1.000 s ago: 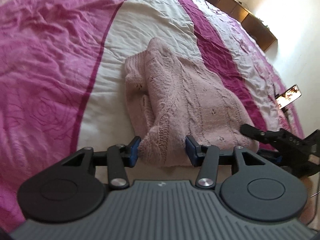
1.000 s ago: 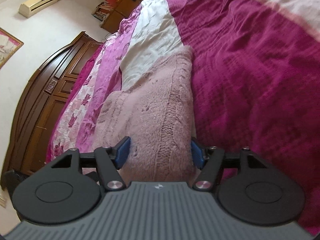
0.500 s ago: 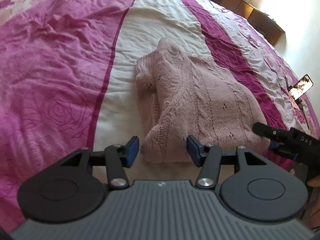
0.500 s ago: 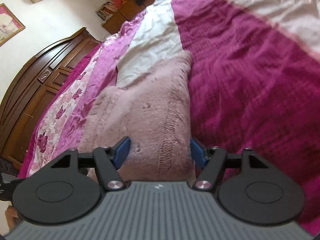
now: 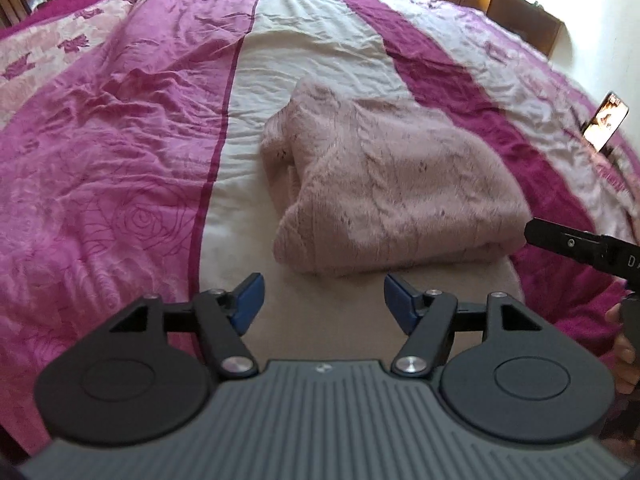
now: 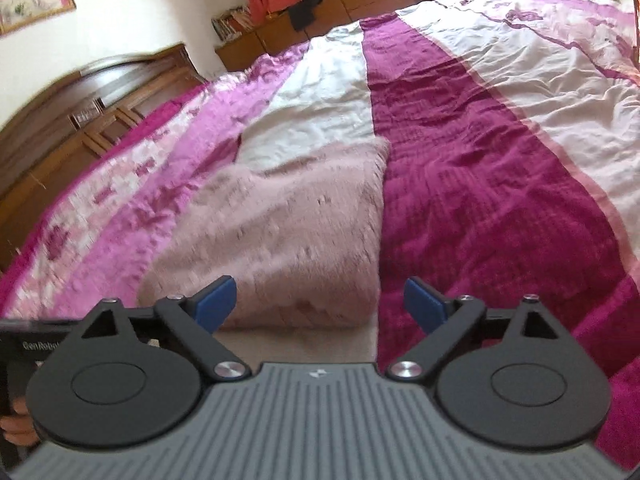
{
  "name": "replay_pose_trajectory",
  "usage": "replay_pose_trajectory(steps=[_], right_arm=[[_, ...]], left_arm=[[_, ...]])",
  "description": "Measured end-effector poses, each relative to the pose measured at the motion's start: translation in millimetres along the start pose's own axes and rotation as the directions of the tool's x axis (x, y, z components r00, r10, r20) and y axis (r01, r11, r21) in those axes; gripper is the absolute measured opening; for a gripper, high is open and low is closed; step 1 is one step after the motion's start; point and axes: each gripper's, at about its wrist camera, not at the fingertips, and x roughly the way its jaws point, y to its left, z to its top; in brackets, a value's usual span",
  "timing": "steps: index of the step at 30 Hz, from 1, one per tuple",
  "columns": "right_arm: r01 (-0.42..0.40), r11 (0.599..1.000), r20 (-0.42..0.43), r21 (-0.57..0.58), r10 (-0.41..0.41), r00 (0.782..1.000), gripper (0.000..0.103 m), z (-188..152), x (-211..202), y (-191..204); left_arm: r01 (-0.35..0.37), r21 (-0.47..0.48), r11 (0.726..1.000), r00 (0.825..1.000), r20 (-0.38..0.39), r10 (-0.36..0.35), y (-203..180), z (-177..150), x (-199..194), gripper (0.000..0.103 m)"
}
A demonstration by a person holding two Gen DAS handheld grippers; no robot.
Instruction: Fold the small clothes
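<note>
A pale pink knitted sweater (image 5: 392, 196) lies folded into a thick bundle on the white stripe of the bed cover (image 5: 120, 120). My left gripper (image 5: 323, 302) hangs open just short of the sweater's near edge, nothing between its blue pads. In the right wrist view the same sweater (image 6: 288, 236) lies ahead, and my right gripper (image 6: 320, 304) is open a little behind its near edge, empty. The right gripper's black body (image 5: 580, 246) pokes in at the right of the left wrist view, beside the sweater's right corner.
The bed cover (image 6: 480, 180) has magenta, pink and white stripes and spreads in all directions. A lit phone (image 5: 606, 120) stands near the bed's right edge. A dark wooden headboard (image 6: 100, 92) and low wooden cabinets (image 6: 280, 36) line the walls. A hand (image 6: 16, 428) shows at lower left.
Both grippers have pulled back and up from the sweater's near edge, which no longer lies between their open pads. The sweater stays folded on the bed.
</note>
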Motion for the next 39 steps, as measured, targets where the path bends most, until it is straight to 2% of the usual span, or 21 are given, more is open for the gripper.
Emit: replay_pose_trajectory(steps=[5, 10, 13, 16, 39], right_arm=[[0.060, 0.997, -0.063, -0.041, -0.063, 0.996, 0.095, -19, 11, 6], [0.126, 0.987, -0.104, -0.104, -0.137, 0.985, 0.095, -38, 25, 12], [0.146, 0.980, -0.112, -0.135, -0.162, 0.980, 0.096, -46, 31, 14], [0.144, 0.980, -0.116, -0.134, -0.160, 0.980, 0.099, -48, 34, 13], [0.142, 0.982, -0.121, -0.123, -0.157, 0.980, 0.102, -49, 40, 11]], left_arm=[[-0.063, 0.024, 0.998, 0.997, -0.038, 0.064, -7, -13, 17, 0.068], [-0.141, 0.045, 0.989, 0.986, -0.086, 0.145, -13, -25, 41, 0.068], [-0.164, 0.058, 0.985, 0.982, -0.085, 0.169, -17, -29, 45, 0.068], [-0.183, 0.068, 0.981, 0.979, -0.083, 0.188, -20, -30, 48, 0.076], [-0.206, 0.047, 0.977, 0.974, -0.081, 0.210, -20, -32, 51, 0.077]])
